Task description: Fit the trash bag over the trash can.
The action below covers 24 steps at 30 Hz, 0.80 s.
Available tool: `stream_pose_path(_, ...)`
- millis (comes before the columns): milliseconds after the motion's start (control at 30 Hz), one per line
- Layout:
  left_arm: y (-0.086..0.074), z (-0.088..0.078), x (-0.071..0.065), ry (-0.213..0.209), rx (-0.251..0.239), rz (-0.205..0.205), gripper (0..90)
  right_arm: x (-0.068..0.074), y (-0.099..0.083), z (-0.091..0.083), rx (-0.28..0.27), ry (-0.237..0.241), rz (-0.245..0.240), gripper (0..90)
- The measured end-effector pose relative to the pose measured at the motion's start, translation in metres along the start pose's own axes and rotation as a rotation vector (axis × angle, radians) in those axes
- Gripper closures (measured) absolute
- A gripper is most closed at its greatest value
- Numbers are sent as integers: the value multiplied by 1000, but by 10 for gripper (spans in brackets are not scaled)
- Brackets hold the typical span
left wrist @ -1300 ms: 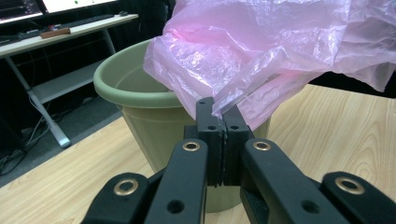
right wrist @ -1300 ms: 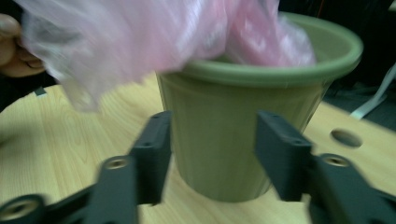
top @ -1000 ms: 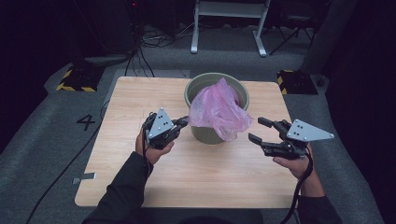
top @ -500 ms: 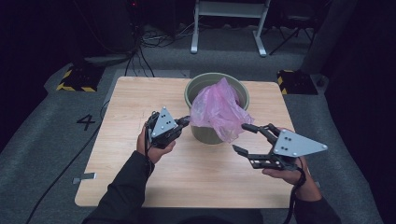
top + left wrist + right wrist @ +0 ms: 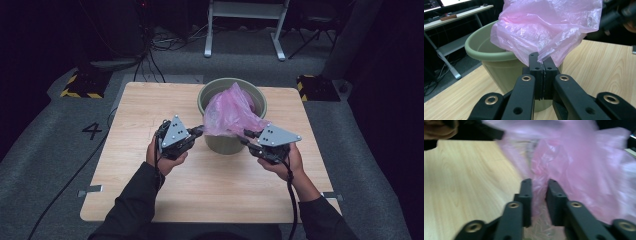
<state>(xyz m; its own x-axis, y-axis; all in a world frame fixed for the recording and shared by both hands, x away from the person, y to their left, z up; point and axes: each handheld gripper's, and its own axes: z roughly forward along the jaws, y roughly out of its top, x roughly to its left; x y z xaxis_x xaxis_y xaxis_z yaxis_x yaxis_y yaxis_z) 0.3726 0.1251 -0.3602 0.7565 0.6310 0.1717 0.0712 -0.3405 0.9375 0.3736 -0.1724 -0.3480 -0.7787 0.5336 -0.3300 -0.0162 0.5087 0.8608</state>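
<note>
A pink plastic bag (image 5: pixel 231 113) in the green bucket (image 5: pixel 210 96) near the table's (image 5: pixel 130 165) far edge is pinched by the left gripper (image 5: pixel 543 65). The right gripper's (image 5: pixel 539 185) jaws have just been closing around bag film, a gap remaining.

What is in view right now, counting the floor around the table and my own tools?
plastic bag: one, pink, bunched over the bin's mouth, spilling over its near side
bin: one, olive green, far middle of the table
table: one, light wood, centre
hazard-striped blocks: two, yellow and black, on the floor by the table's far corners
number marking: one, black, grey floor at left
frame legs: white, floor beyond the table
left hand-held gripper: one, black, shut on the bag's edge
right hand-held gripper: one, black, jaws just closing with bag film between them, gap still visible
</note>
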Motion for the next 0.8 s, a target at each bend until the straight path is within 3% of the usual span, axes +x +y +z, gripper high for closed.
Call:
stream_pose_path(100,-3,-2,3,-4,13,-1,892,-13,-2,-8,-26,-36,65,856)
stream_pose_path(233,-5,-4,6,-15,28,-6,891,-29,-1,-24,-48,-120,109,873)
stream_pose_path(400,-4,-6,10,-4,53,9,891,-49,10,-43,-72,-208,119,878)
stream_pose_path(567,-3,-12,15,3,69,23,891,-64,24,-54,-71,-250,103,882)
stream_pose_path(800,-7,-22,28,4,96,9,892,-90,29,-46,4,-299,120,883)
